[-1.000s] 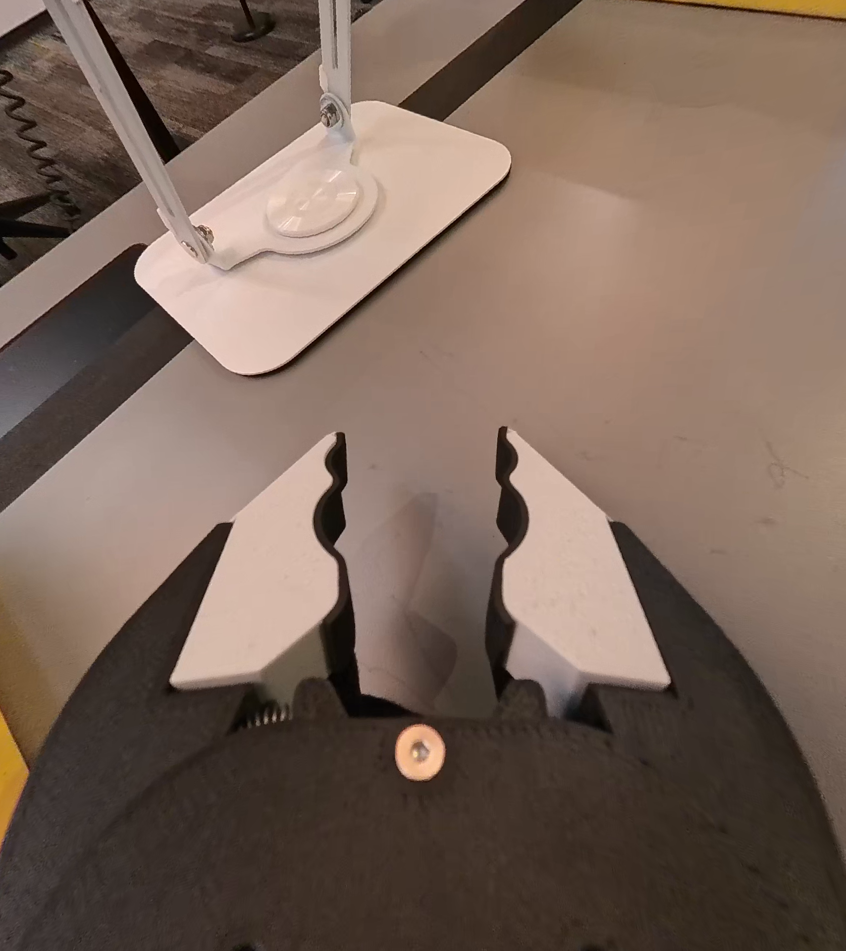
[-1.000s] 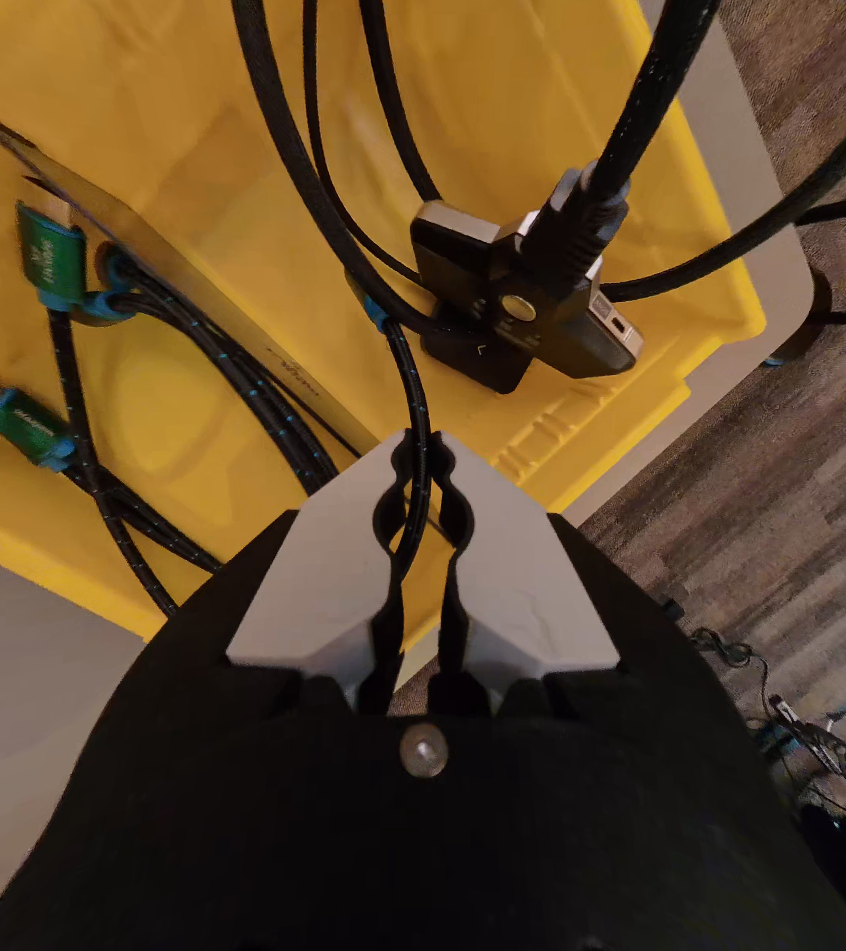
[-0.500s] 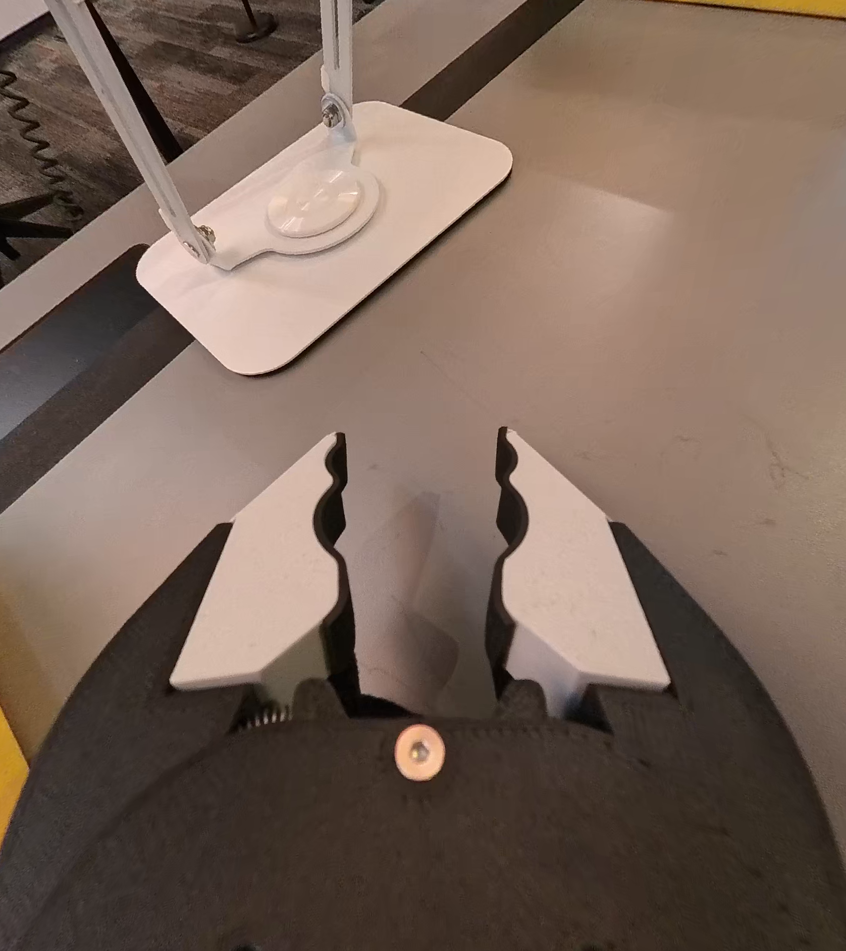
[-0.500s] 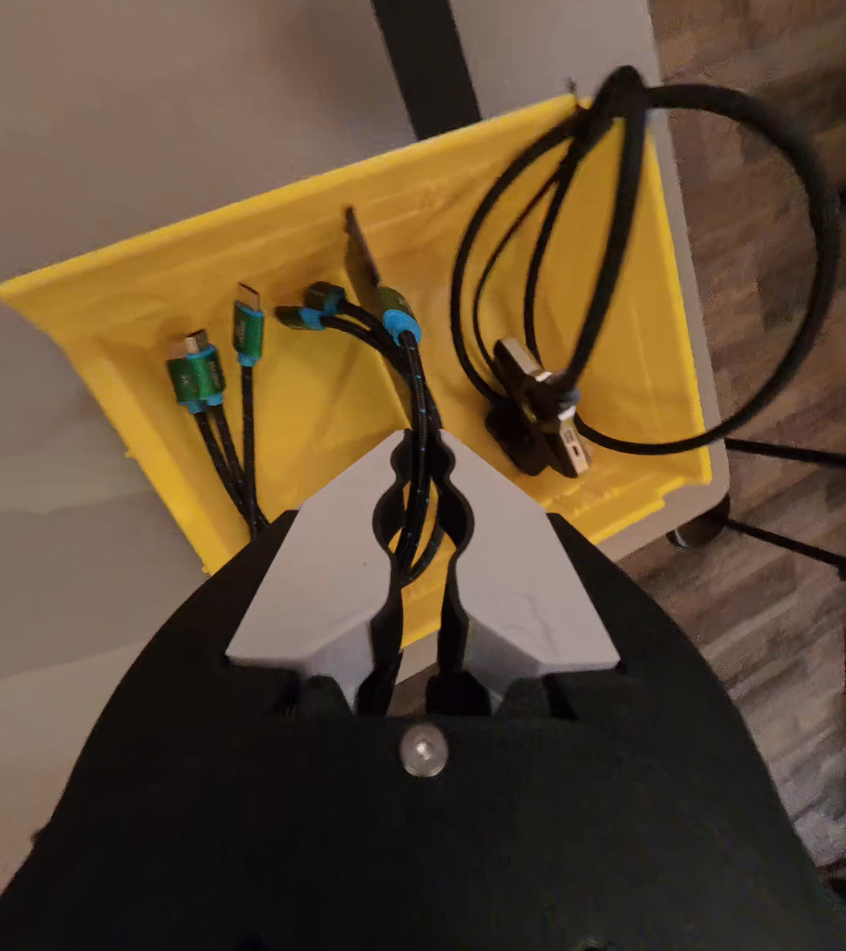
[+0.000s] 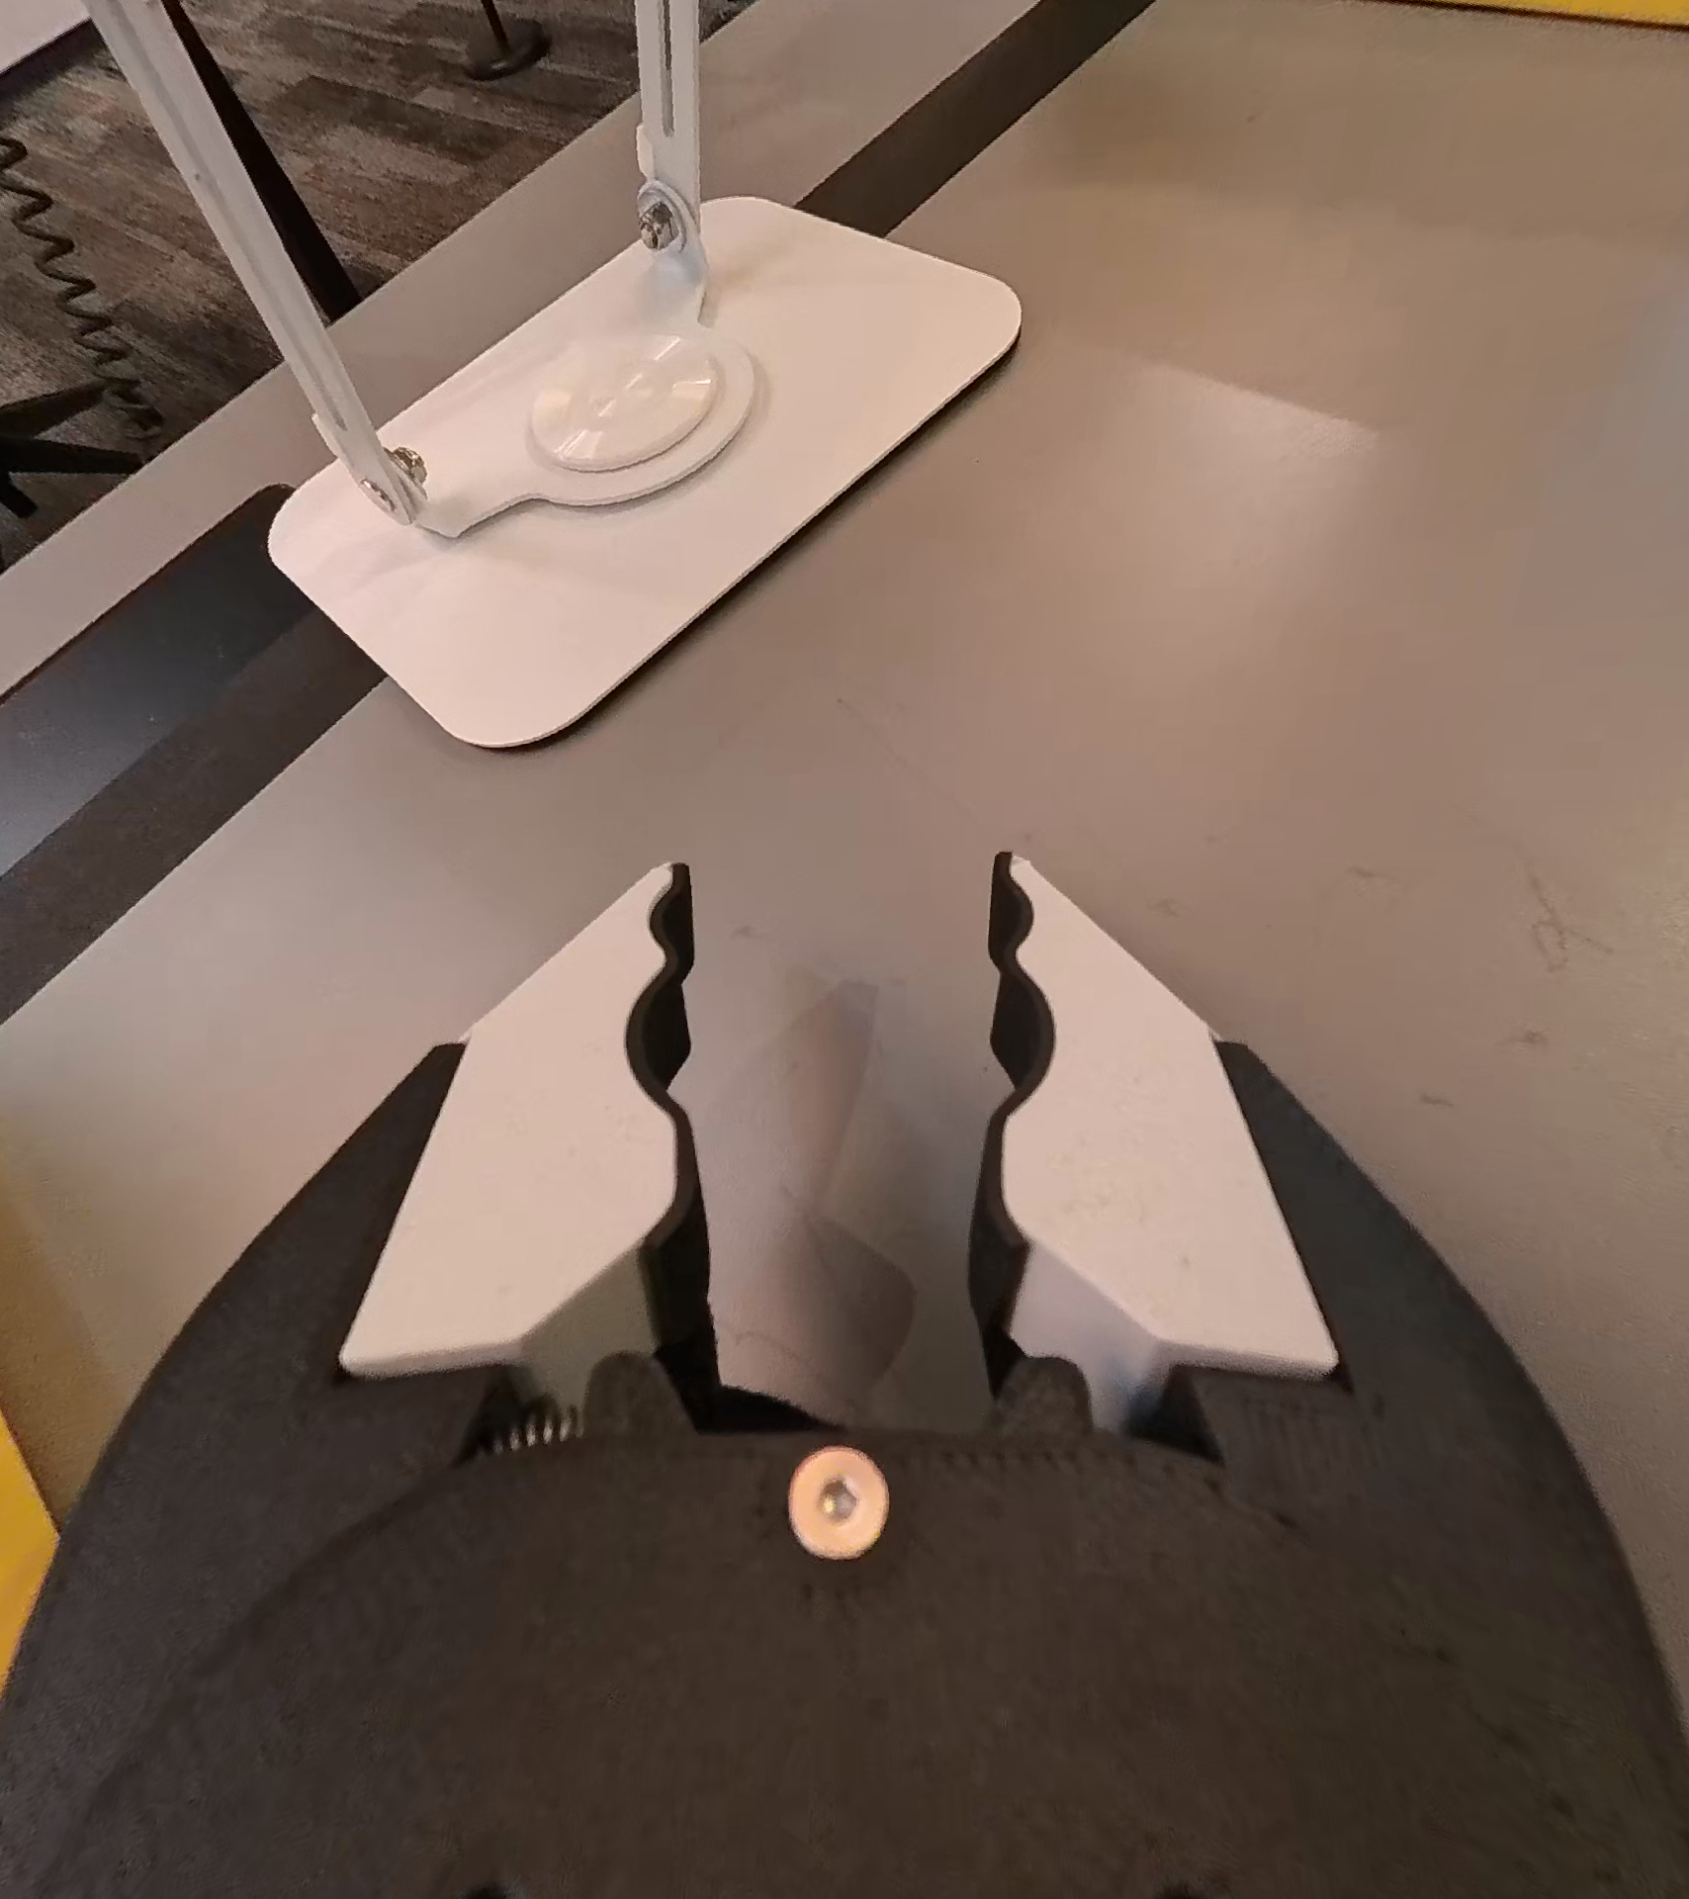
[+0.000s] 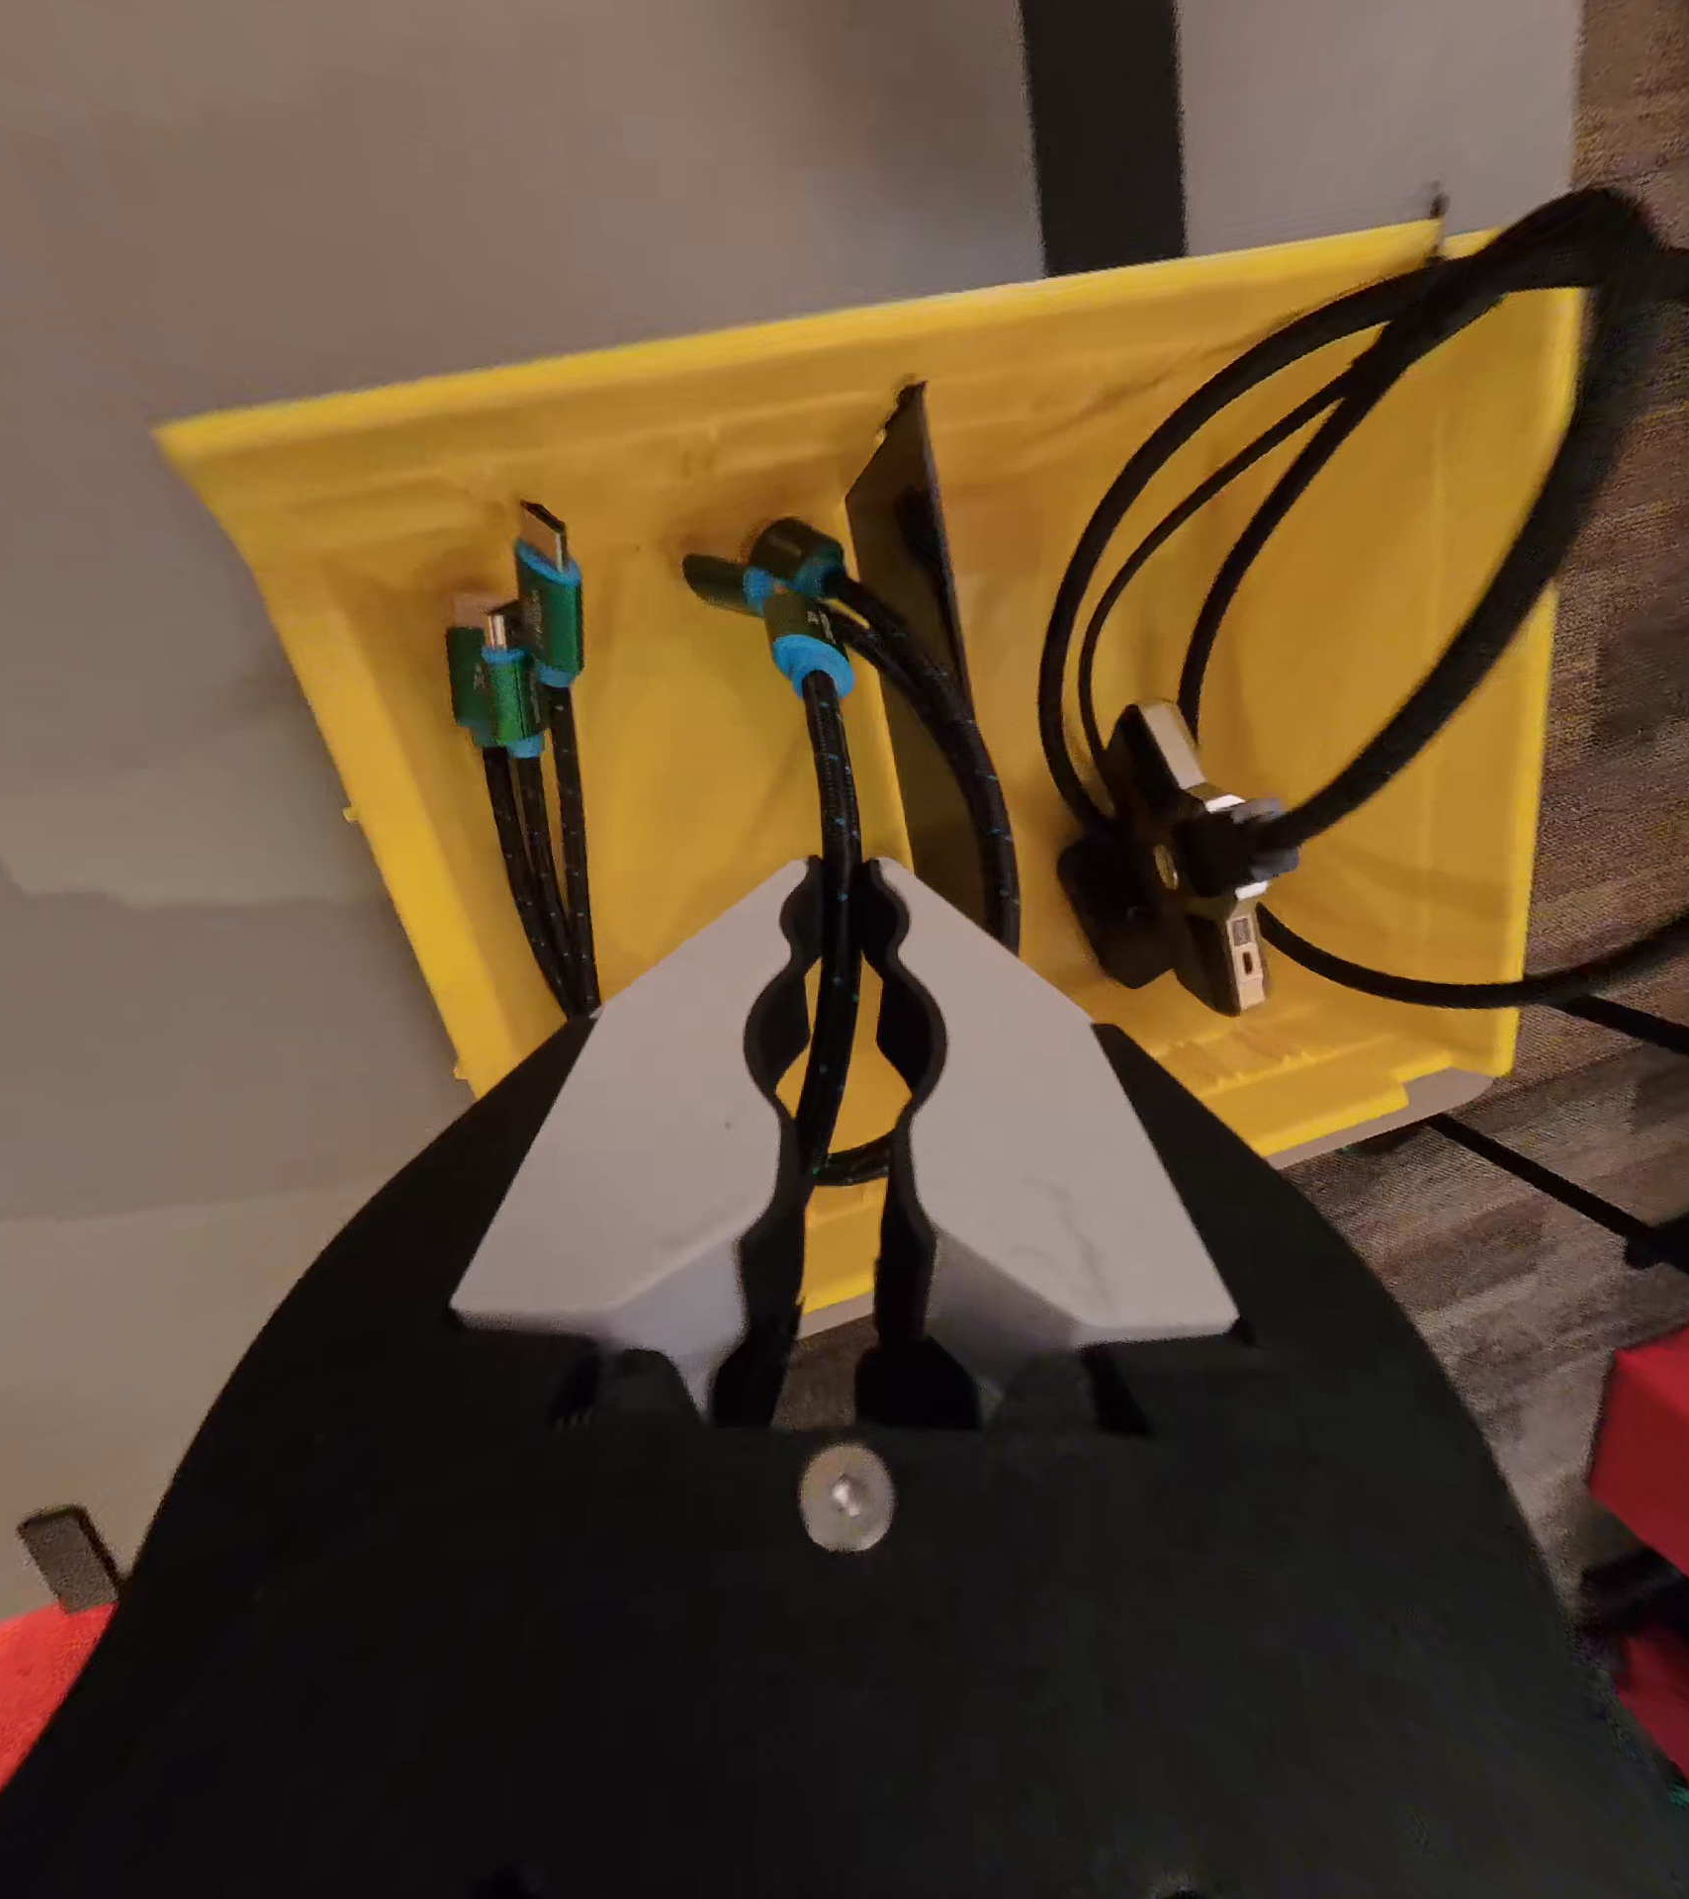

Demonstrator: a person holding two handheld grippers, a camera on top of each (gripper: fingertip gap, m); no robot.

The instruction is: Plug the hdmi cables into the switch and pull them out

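The left gripper [image 5: 840, 987] hangs released and empty over the grey table [image 5: 1334, 719], a white lamp base [image 5: 655, 462] at eleven o'clock. The right gripper [image 6: 842, 884] is clenched on a braided HDMI cable [image 6: 832, 760]; its green plug [image 6: 799, 627] points to twelve o'clock inside the yellow bin [image 6: 717, 411]. The switch [image 6: 1164, 863] lies at two o'clock, one thick cable seated. Most plugging seems left to do.

text: none legible | green connectors [image 6: 512, 678]: small marks, perhaps print, too blurred
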